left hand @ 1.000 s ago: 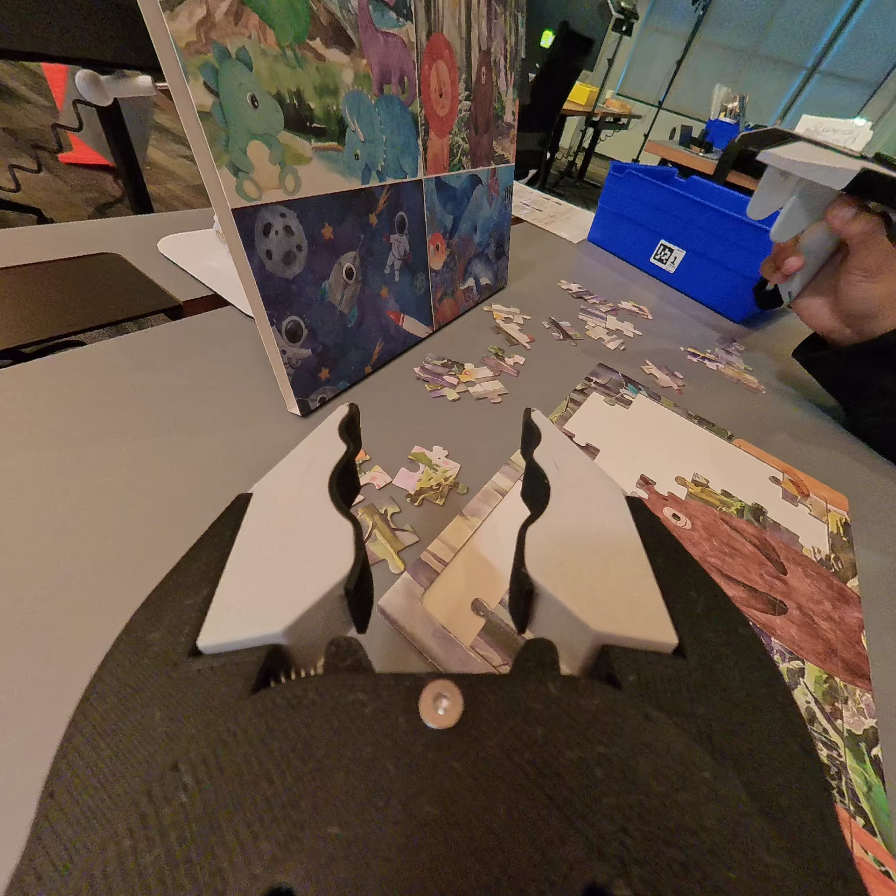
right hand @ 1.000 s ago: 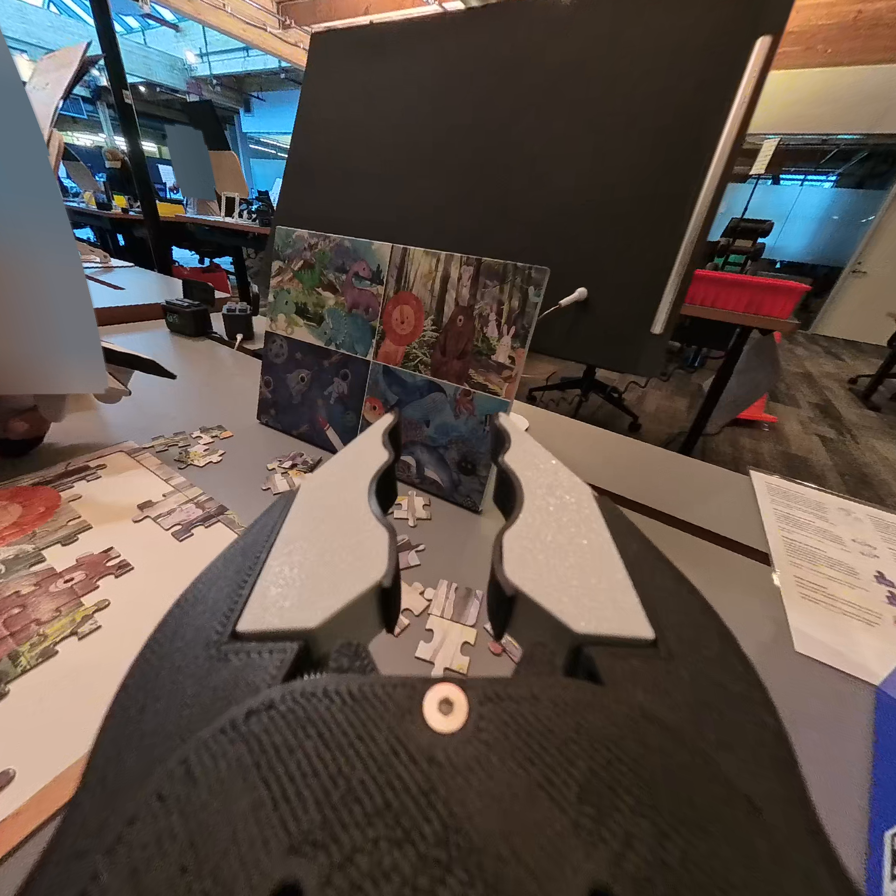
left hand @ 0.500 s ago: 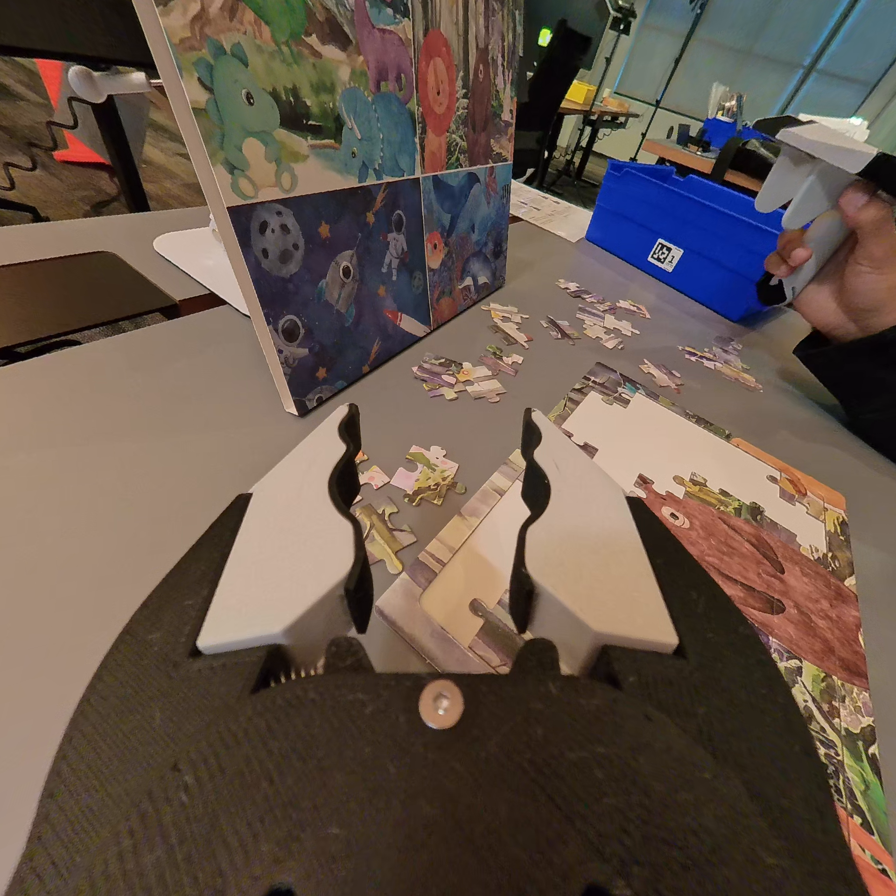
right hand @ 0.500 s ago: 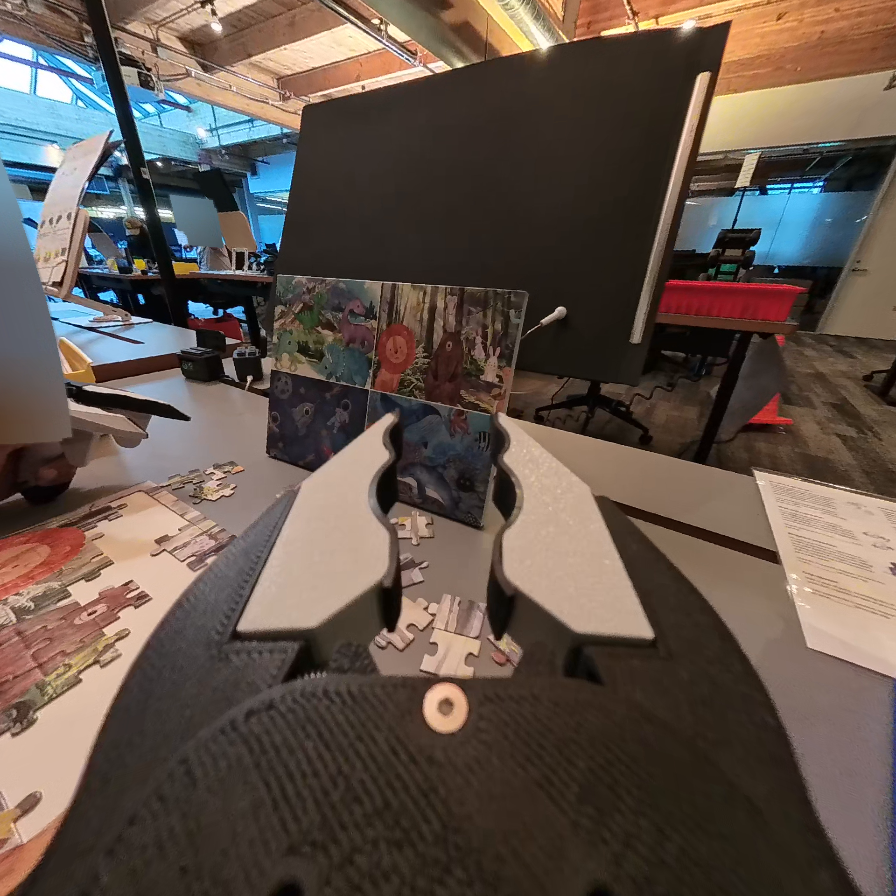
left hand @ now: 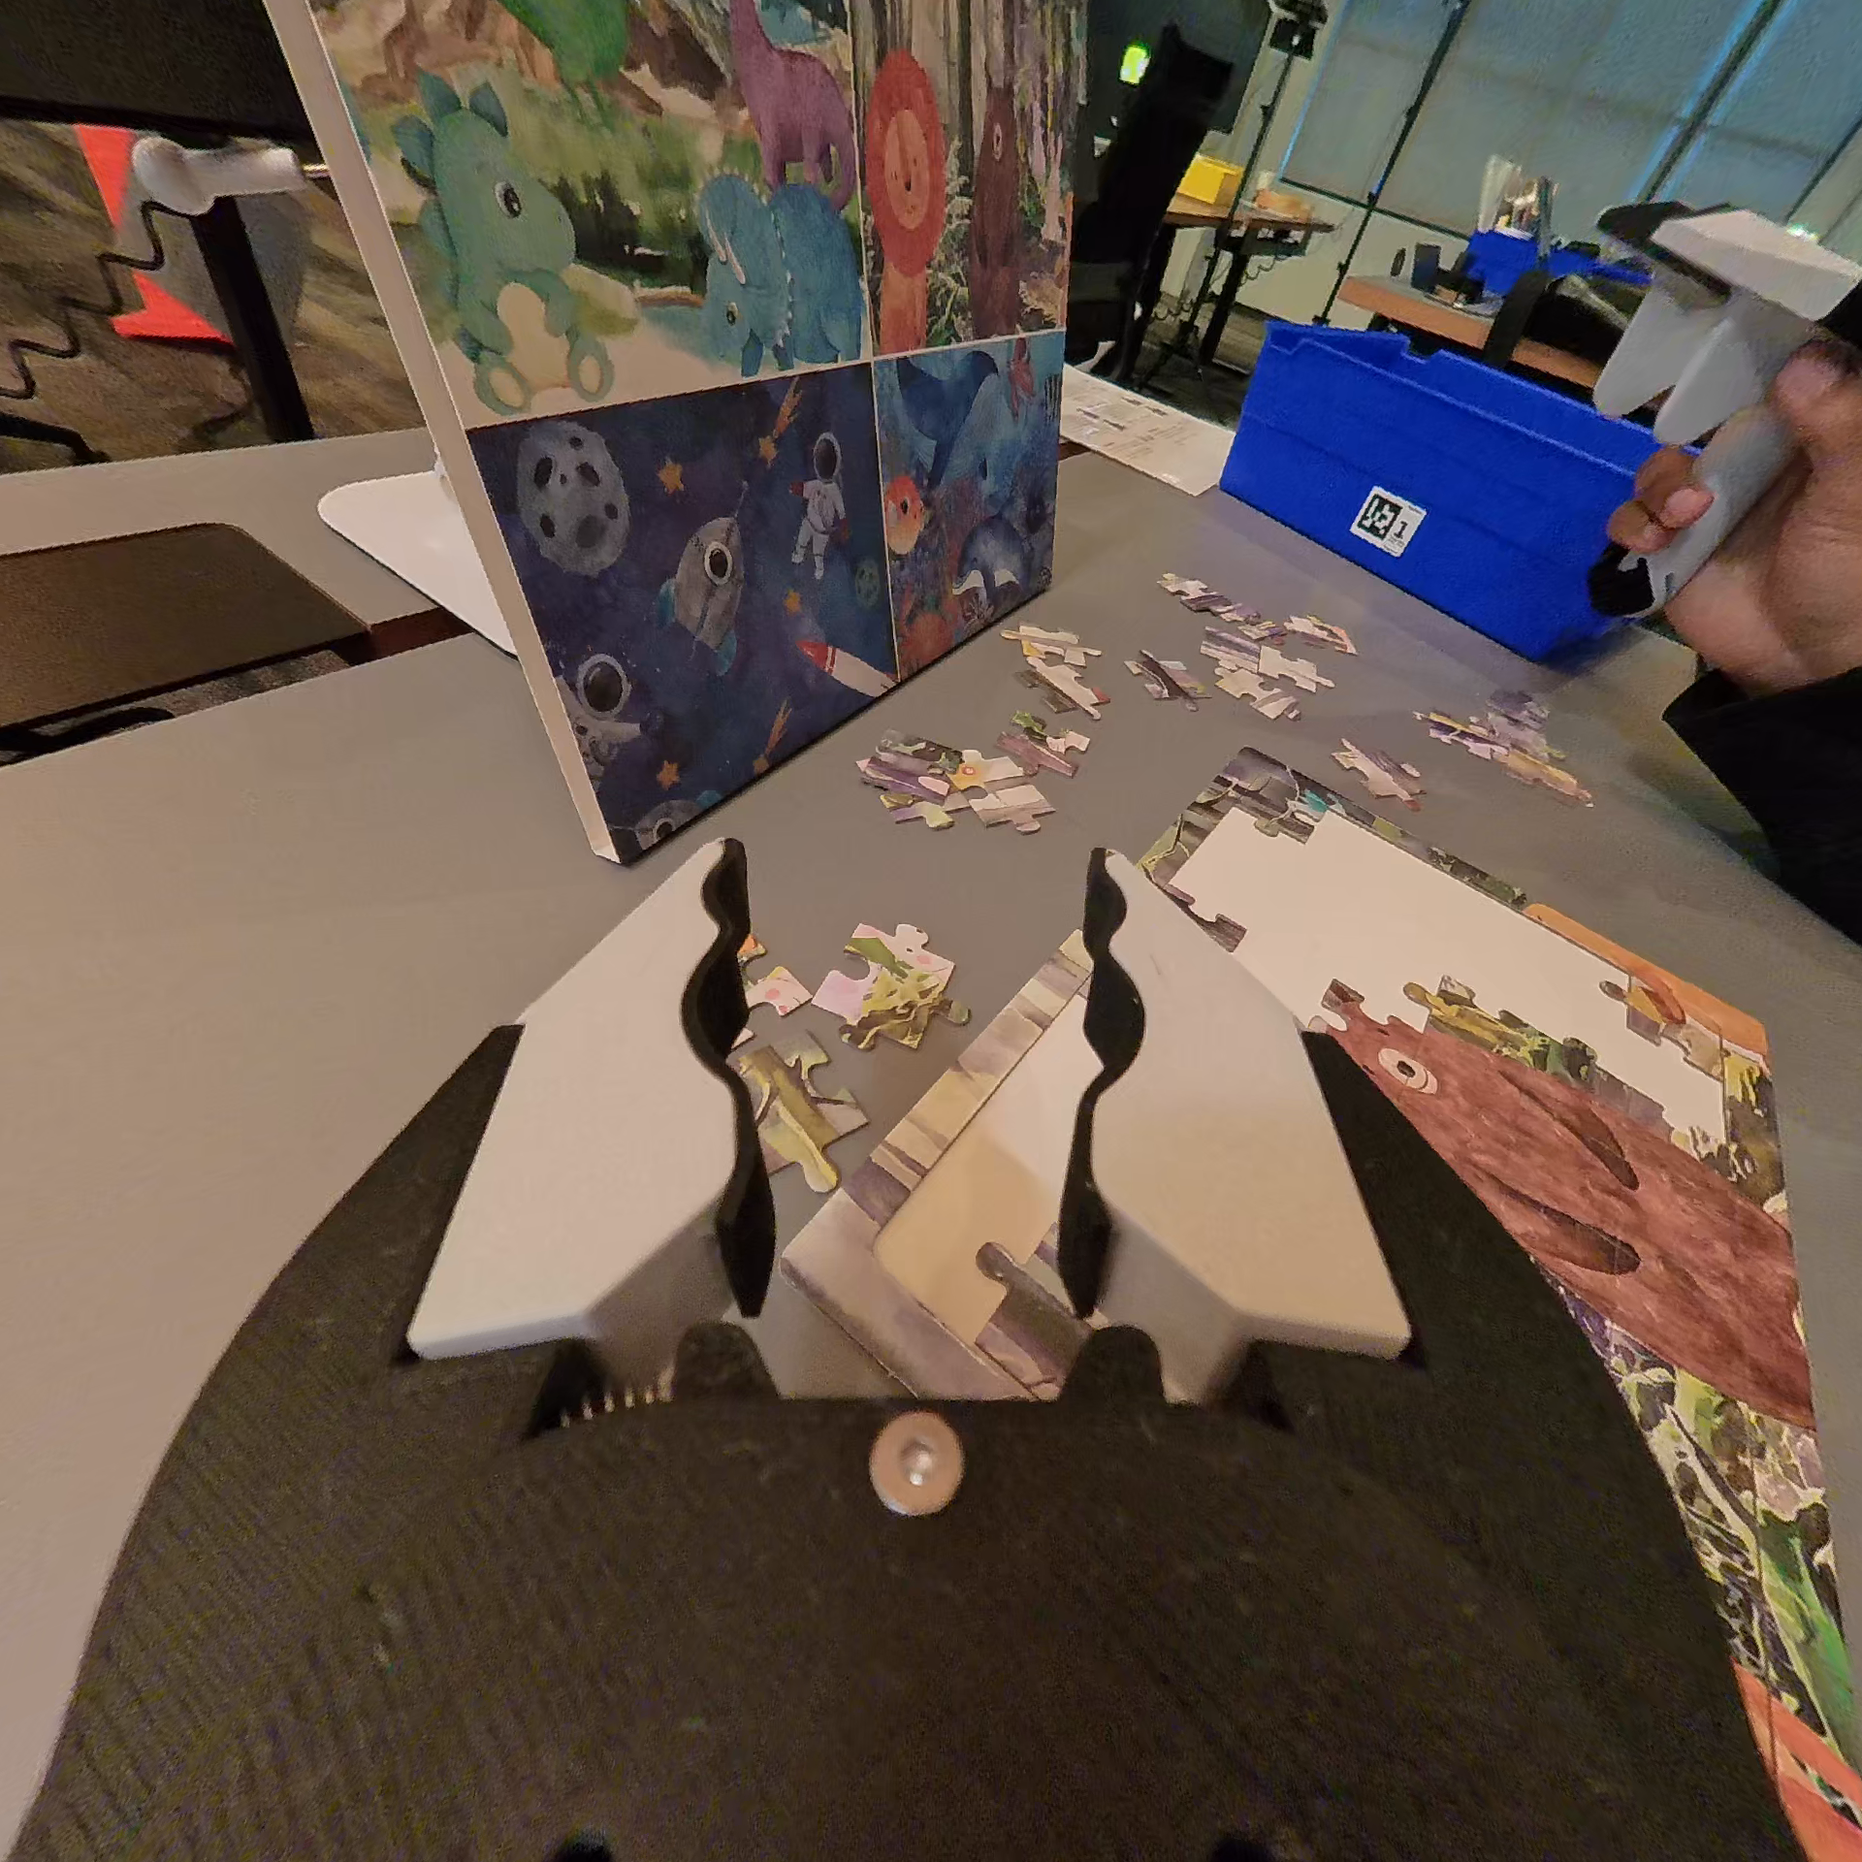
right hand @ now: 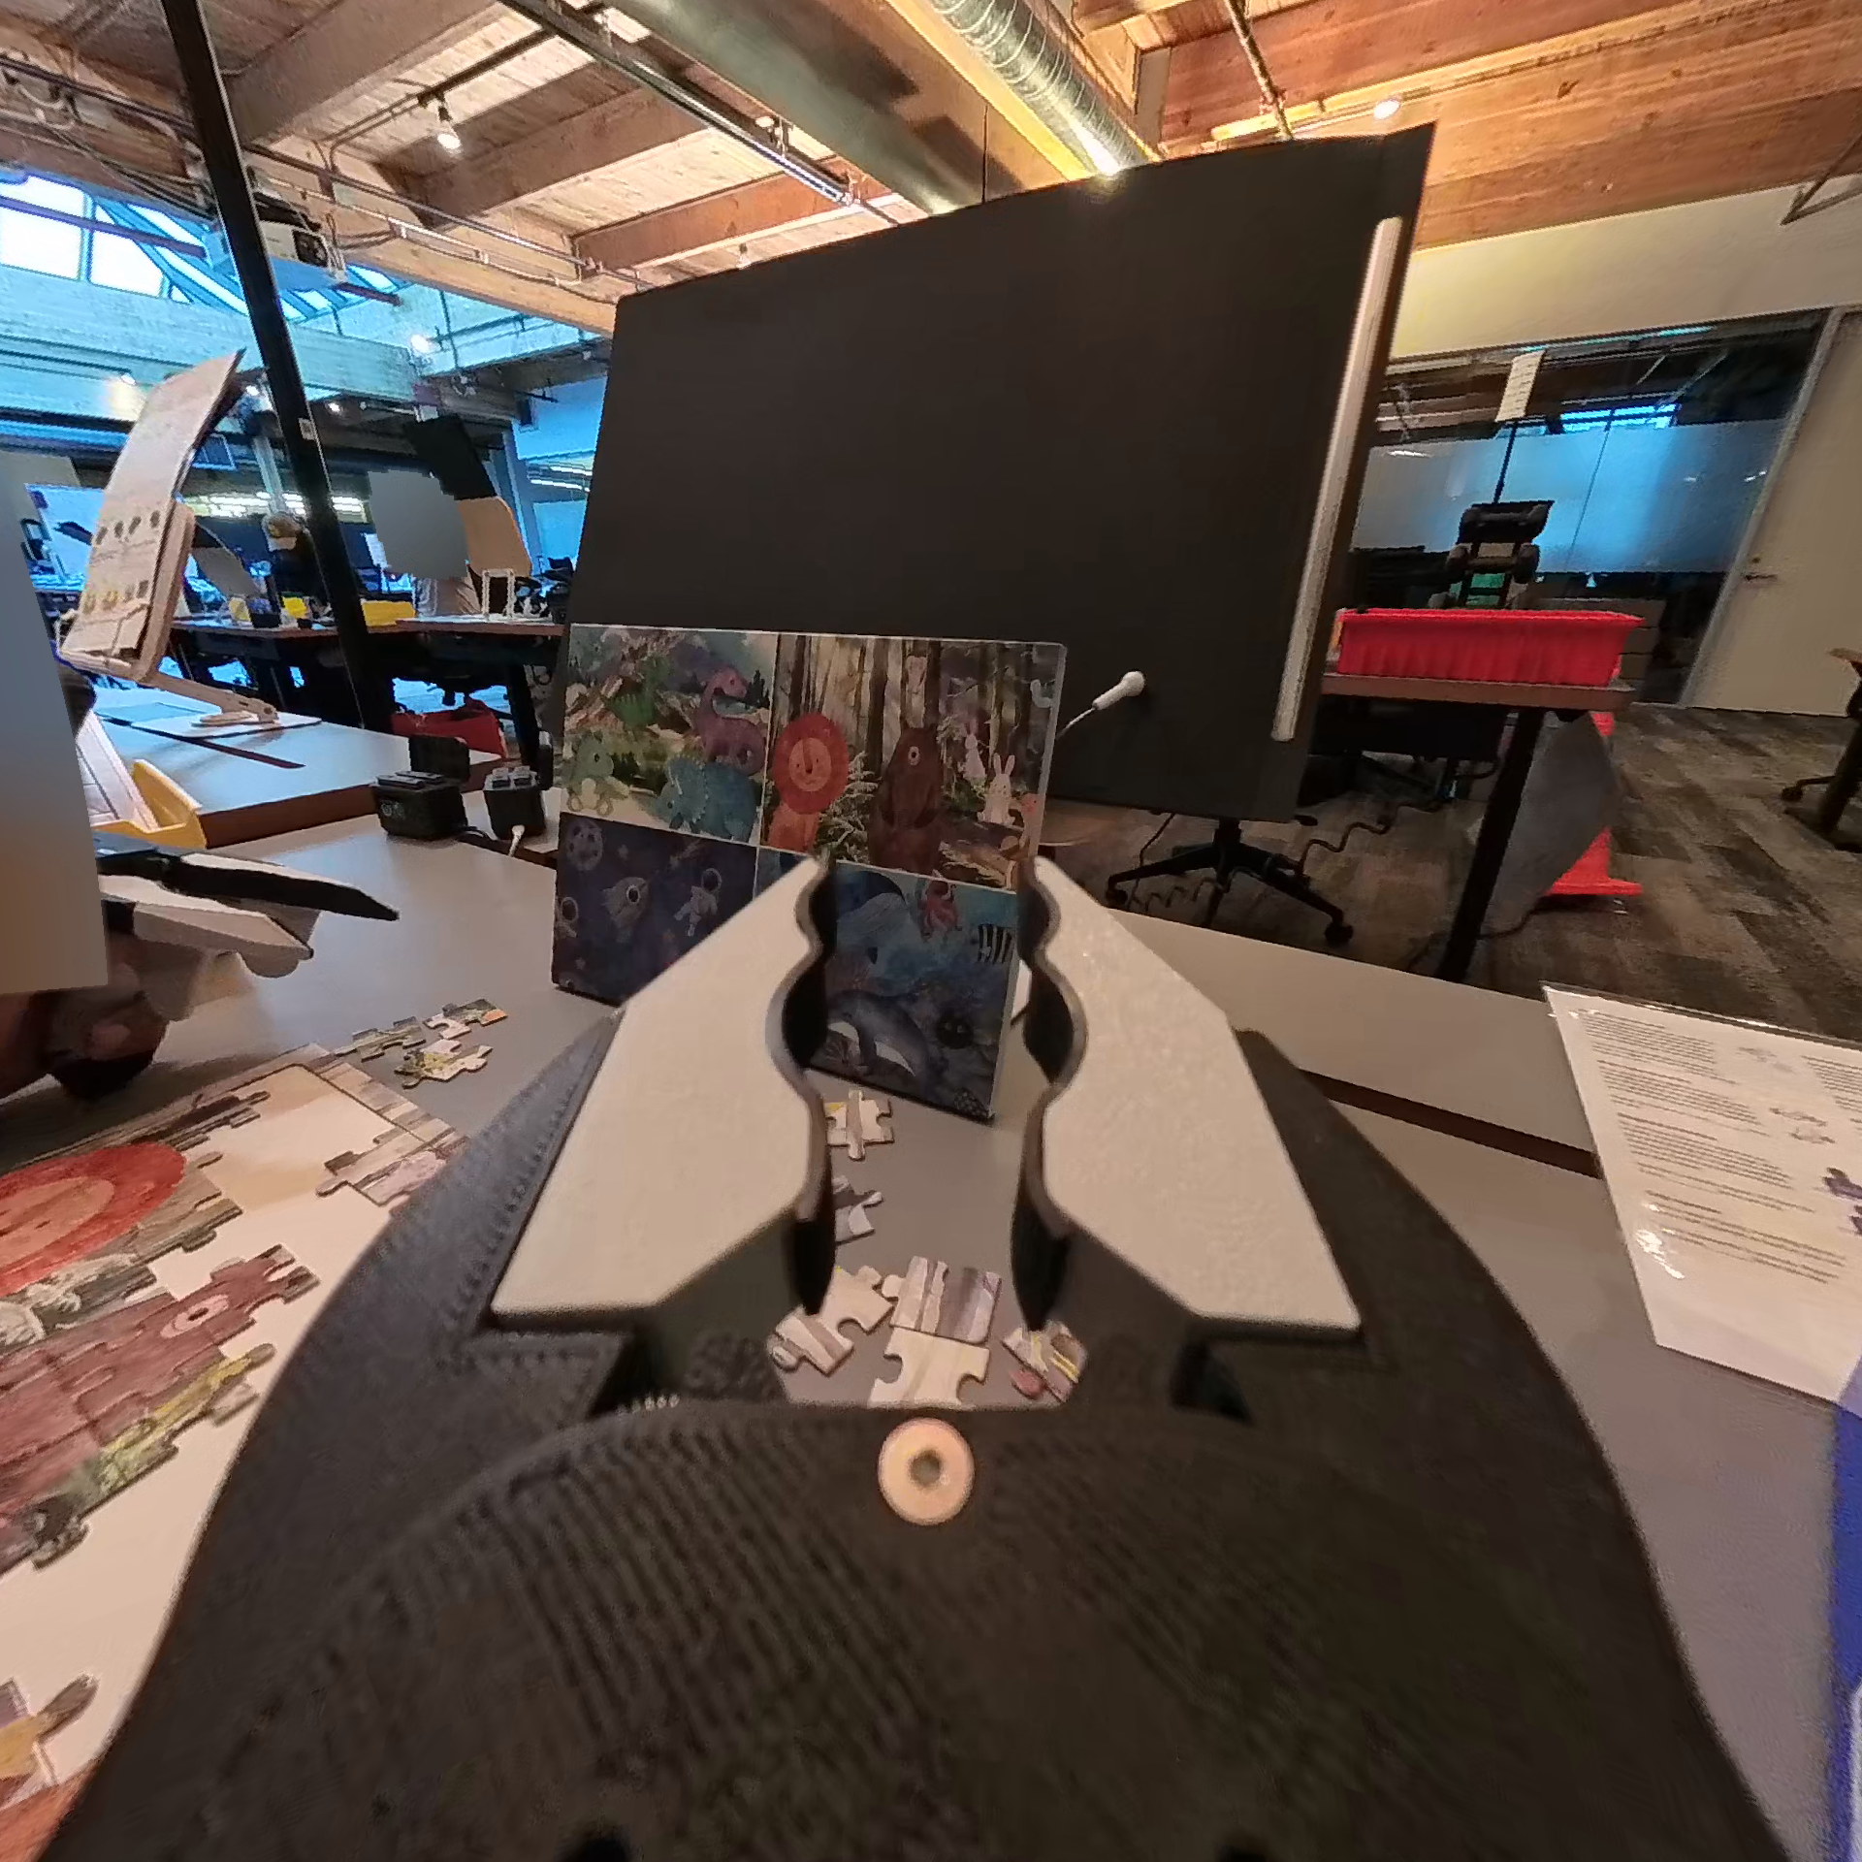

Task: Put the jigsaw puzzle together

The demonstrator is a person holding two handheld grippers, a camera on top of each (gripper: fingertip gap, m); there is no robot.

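Note:
The puzzle board (left hand: 1360,927) lies flat on the grey table, partly filled, with a brown bear (left hand: 1572,1159) and a bare white middle. It also shows in the right wrist view (right hand: 292,1108), with a red lion. Loose pieces (left hand: 897,992) lie just ahead of my left gripper (left hand: 912,877), which is open and empty above the board's near corner. More loose pieces (left hand: 957,776) lie farther out. My right gripper (right hand: 927,887) is open and empty, held above a small cluster of pieces (right hand: 937,1320). A hand holds it up at the top right of the left wrist view (left hand: 1713,302).
A standing reference picture (left hand: 756,453) with four cartoon panels is at the back of the table (right hand: 806,806). A blue bin (left hand: 1431,484) stands at the far right. A printed sheet (right hand: 1733,1159) lies on the right. A black panel (right hand: 1008,453) stands behind the table. About 40 cm separates my left fingertips from my right. The brown bear (left hand: 1572,1159) is about 20 cm from my left fingertips.
My right gripper has lifted and tilted upward, away from the table, and stays open. My left gripper has barely moved.

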